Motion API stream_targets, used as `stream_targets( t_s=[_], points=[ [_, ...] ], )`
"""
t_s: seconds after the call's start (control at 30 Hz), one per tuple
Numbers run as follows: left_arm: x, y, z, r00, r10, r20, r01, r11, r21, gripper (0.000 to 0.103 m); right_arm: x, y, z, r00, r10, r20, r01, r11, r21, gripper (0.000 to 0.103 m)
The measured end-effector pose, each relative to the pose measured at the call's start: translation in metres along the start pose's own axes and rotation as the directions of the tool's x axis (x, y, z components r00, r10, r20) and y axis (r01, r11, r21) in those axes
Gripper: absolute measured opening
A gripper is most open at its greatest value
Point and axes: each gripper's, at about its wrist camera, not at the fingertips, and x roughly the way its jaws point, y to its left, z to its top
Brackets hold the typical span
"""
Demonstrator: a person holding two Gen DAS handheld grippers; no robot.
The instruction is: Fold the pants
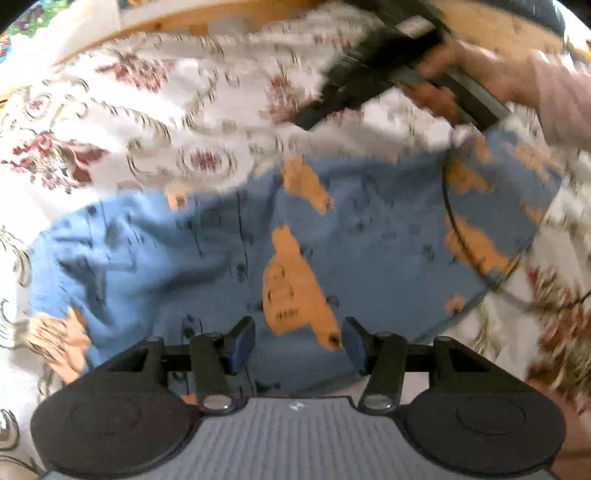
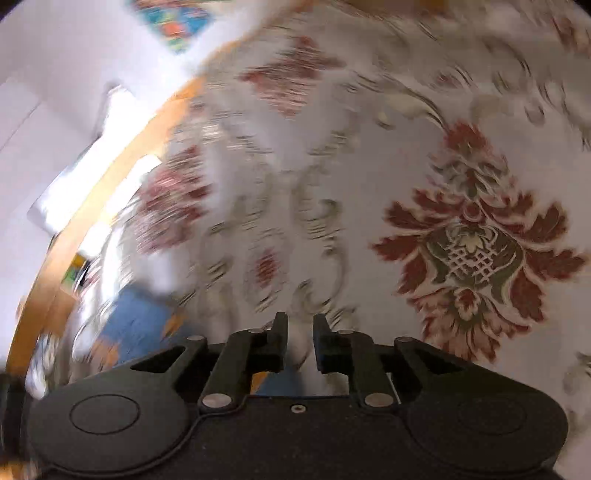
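The pants, blue with orange patches, lie spread on a floral tablecloth. In the left wrist view they fill the centre and lower half of the frame, running from about 8 o'clock to 2 o'clock. A bunched section sits at 8 o'clock; the part toward 2 o'clock lies flatter. A wooden table edge shows at 12 o'clock.

Left gripper: the jaws stand wide apart, with nothing between them. It hovers just above the near part of the pants; contact cannot be confirmed.

Right gripper: in its own view the jaws stand narrow, with a small gap between them. Pale material shows in that gap, but blur makes it impossible to tell whether anything is pinched. This view faces mostly bare tablecloth; the pants appear only at 8 o'clock and just under the gripper body. In the left wrist view the right gripper appears at 1 o'clock, held by a hand with a pink sleeve, beyond the far edge of the pants. A thin dark cable crosses the fabric at 3 o'clock.

Step in hand, as judged: both views are strongly blurred, which suggests repositioning between grasps, not a fold in progress. The garment looks partly laid out and not yet folded into a compact shape.

Next move, as judged:
1. Bring each gripper to an edge or corner of the fabric.
2. Close on a single layer group, clear of the tablecloth.
3. Keep the cable clear of the fold line.
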Motion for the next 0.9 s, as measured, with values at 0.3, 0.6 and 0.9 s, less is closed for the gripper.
stream_targets(
  t_s=[0.3,0.6,0.9],
  points=[
    [0.034,-0.006,-0.003,0.998,0.017,-0.056,-0.016,1.000,0.012,0.075,-0.047,-0.020,-0.105,0.995,-0.101,-0.021,0.101,0.995,0.023,0.008],
    [0.002,-0.018,0.002,0.999,0.041,0.020,-0.040,0.999,-0.018,0.078,-0.145,-0.004,-0.126,0.919,-0.309,0.244,0.276,0.948,0.160,0.075],
    [0.067,-0.076,0.077,0.997,0.029,0.072,-0.034,0.996,0.080,0.083,-0.182,0.002,-0.254,0.726,-0.659,0.195,0.489,0.695,0.528,0.084]
  ],
)
